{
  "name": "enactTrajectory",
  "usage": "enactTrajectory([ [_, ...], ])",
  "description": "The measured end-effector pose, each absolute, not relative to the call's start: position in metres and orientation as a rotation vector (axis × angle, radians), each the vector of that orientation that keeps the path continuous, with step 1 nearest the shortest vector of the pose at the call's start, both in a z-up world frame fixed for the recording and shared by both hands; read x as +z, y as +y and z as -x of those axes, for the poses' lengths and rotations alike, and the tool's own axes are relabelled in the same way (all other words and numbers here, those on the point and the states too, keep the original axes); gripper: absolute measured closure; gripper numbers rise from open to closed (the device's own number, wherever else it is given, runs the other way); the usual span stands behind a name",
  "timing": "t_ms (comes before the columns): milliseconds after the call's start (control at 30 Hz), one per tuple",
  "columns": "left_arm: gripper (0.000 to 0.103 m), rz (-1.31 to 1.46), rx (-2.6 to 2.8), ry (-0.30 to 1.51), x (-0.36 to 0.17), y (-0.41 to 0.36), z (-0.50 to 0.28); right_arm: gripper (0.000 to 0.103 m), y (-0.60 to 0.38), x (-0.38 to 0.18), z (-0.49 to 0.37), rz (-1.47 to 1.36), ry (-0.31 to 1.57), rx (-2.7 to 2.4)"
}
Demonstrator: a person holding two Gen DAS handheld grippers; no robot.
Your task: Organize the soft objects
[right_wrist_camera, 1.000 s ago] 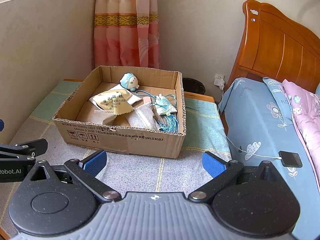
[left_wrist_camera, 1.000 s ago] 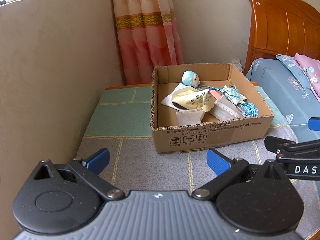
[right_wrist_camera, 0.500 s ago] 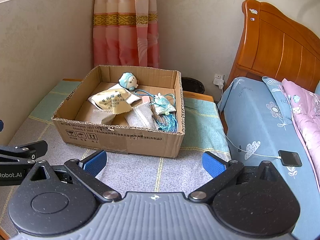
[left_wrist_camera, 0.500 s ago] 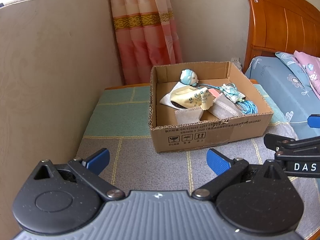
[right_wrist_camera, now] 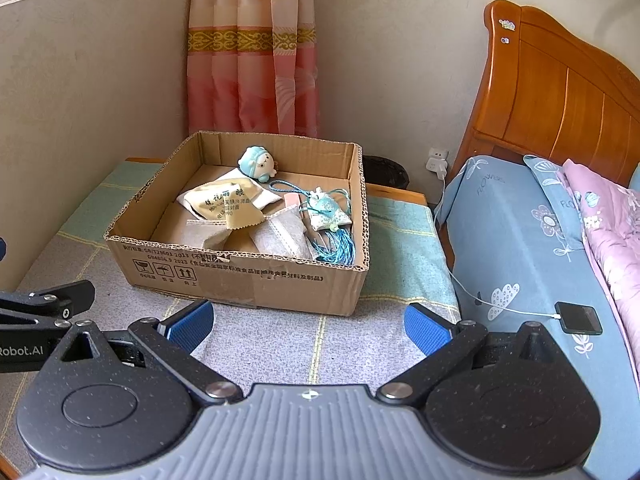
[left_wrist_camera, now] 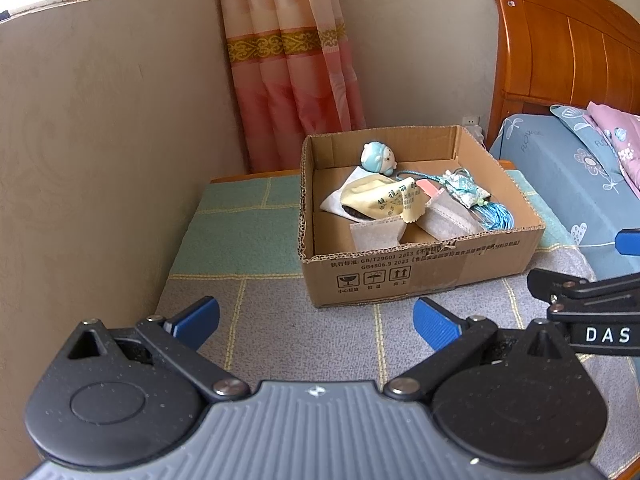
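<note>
An open cardboard box (left_wrist_camera: pixel 420 276) (right_wrist_camera: pixel 240 276) sits on a checked cloth-covered table. Inside lie a small blue plush toy (left_wrist_camera: pixel 378 157) (right_wrist_camera: pixel 257 163), a yellow printed cloth (left_wrist_camera: pixel 384 200) (right_wrist_camera: pixel 228 204), grey pouches (left_wrist_camera: pixel 376 234) (right_wrist_camera: pixel 280 232) and a blue tasselled sachet (left_wrist_camera: pixel 464 190) (right_wrist_camera: pixel 328 216). My left gripper (left_wrist_camera: pixel 316 320) hovers open in front of the box, nothing between its blue pads. My right gripper (right_wrist_camera: pixel 308 320) also stands open and empty, short of the box's front wall. Each gripper shows at the edge of the other's view.
A beige wall (left_wrist_camera: pixel 100 160) runs along the table's left side, with a pink curtain (right_wrist_camera: pixel 252 60) behind the box. A bed with blue sheet (right_wrist_camera: pixel 520 240) and wooden headboard (right_wrist_camera: pixel 560 100) stands to the right; a phone (right_wrist_camera: pixel 578 318) on a charging cable lies on it.
Both grippers have drifted slightly; the box sits a touch farther back in both views. Jaws stay open and the box contents have not moved.
</note>
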State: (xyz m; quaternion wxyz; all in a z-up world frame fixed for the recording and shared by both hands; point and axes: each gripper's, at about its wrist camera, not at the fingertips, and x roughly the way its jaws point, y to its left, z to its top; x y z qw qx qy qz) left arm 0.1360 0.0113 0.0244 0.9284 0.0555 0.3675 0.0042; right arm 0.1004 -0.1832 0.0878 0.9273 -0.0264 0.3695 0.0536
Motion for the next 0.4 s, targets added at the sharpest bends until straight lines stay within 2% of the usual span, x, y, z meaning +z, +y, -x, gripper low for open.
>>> enactTrajectory([
  [400,0.0,-0.114,0.009,0.752,0.0271,0.0122,-0.136,0.0,-0.1835,0.09,-0.0988,0.057,0.754,0.114],
])
